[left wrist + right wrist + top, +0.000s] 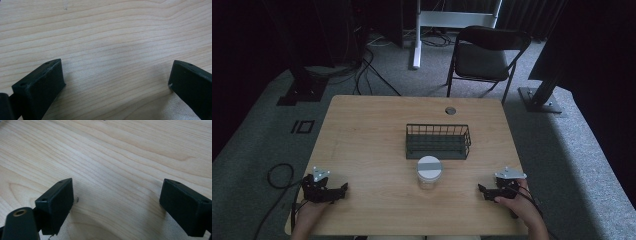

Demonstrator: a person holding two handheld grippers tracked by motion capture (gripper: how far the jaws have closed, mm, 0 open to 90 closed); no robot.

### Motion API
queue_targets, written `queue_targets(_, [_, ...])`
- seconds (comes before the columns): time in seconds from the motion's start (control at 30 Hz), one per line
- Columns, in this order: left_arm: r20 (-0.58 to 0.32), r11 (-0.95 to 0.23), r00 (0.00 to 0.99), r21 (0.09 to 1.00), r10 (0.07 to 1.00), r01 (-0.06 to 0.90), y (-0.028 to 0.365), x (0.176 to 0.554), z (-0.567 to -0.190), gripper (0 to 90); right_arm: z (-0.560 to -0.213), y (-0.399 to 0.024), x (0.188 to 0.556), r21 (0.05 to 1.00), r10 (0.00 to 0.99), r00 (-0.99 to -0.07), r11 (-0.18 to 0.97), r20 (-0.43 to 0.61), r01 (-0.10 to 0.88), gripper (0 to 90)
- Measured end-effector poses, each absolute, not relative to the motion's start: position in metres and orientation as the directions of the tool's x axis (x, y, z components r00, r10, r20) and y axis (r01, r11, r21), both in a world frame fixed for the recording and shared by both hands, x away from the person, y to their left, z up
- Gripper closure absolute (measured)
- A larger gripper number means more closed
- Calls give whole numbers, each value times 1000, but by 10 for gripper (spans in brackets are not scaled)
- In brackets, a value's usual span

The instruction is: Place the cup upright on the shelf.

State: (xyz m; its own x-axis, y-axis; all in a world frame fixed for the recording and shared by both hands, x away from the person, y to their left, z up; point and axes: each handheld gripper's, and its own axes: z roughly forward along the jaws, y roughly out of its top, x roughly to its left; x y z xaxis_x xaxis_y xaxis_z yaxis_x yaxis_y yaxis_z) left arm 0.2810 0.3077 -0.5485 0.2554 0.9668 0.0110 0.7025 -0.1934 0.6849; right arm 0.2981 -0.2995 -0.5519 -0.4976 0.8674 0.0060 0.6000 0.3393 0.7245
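Both grippers are waiting, fingers spread, on either side of the jar (429,172) just before the wire basket (438,141); looking light, rigid, slippery-walled, best gripped below its lid.

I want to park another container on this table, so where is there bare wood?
The wooden table is bare left of the dark wire basket, right of it, and along the near edge between the left gripper and right gripper. It is crowded mid-table, where the clear white-lidded jar stands just in front of the basket.
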Motion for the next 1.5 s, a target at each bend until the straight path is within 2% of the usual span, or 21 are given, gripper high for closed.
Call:
queue_targets(0.97, [11,-193,255,685,967,703,308,281,-549,2,-552,-298,299,725,861,-509,347,5,595,113])
queue_targets(1.5, [11,-193,255,685,967,702,308,281,-549,2,-551,-280,303,725,859,-511,347,9,595,114])
